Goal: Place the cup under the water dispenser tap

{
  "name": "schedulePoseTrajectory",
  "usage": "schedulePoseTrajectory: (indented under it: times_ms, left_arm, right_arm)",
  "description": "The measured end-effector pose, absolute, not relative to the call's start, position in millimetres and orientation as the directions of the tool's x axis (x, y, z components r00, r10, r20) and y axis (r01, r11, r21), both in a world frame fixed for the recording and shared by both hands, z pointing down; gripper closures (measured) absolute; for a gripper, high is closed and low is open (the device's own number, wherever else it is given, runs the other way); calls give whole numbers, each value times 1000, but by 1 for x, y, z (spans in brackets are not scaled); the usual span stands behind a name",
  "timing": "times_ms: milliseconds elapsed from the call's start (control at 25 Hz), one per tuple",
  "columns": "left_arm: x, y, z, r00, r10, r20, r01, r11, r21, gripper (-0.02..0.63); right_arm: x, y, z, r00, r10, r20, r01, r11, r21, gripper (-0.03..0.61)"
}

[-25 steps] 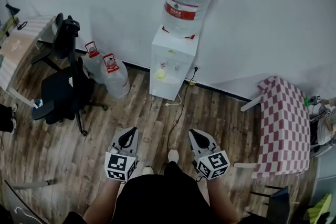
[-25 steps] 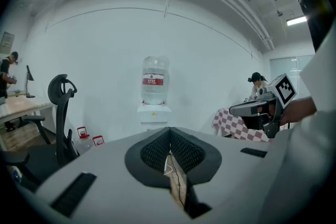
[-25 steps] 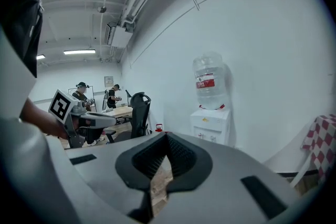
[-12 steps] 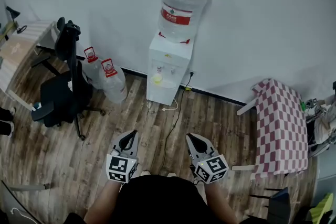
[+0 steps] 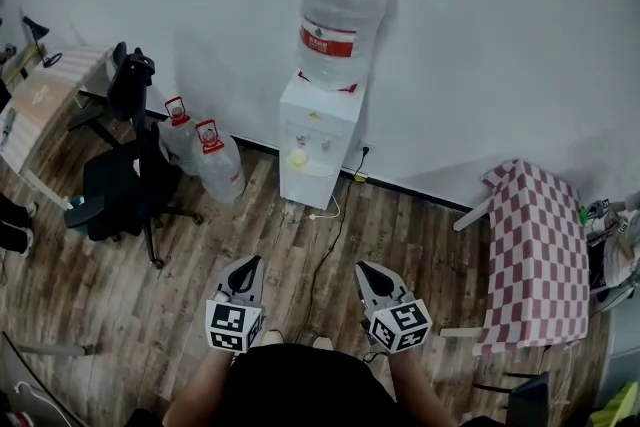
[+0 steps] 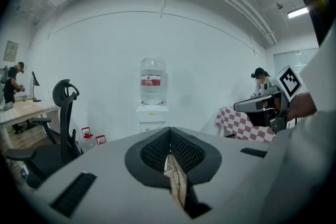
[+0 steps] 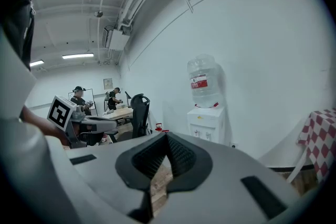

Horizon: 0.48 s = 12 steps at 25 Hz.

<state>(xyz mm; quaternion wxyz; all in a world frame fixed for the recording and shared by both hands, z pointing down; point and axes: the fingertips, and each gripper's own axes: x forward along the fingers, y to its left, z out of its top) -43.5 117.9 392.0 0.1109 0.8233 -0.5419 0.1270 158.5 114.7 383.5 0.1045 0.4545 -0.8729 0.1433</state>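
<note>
The left gripper [image 5: 248, 264] and the right gripper [image 5: 366, 269] are held side by side low in the head view, above the wooden floor [image 5: 420, 235], both pointing toward the water dispenser [image 5: 318, 140] and well apart from it. In the left gripper view, the jaws of the left gripper [image 6: 169, 131] are pressed together at the tips with nothing between them. In the right gripper view, the jaws of the right gripper [image 7: 166, 137] are likewise pressed together and empty. The water dispenser stands against the white wall and carries an inverted bottle [image 5: 335, 20] with a red label. A small yellow item [image 5: 297, 156], apparently the cup, sits in the recess beneath the dispenser taps; it is too small to confirm. Two spare bottles [image 5: 215, 162] stand on the floor just left of the dispenser, beside a black office chair [image 5: 125, 185]. A checkered table [image 5: 535, 255] stands at the right.
</note>
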Motion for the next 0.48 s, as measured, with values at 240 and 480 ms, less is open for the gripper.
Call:
schedulePoseTrajectory:
  times_ms: [240,480]
  left_arm:
    - [-31,120,394,370,-864,340,-923,-383,32,600]
    - [-20,118,386,370,-870,325,-923,-385,19,600]
  right_arm:
    - [169,110,384,-582,-754,303,-811,566,-150,557]
    - [178,110,384,-590,-751,296,-805,574,-148,557]
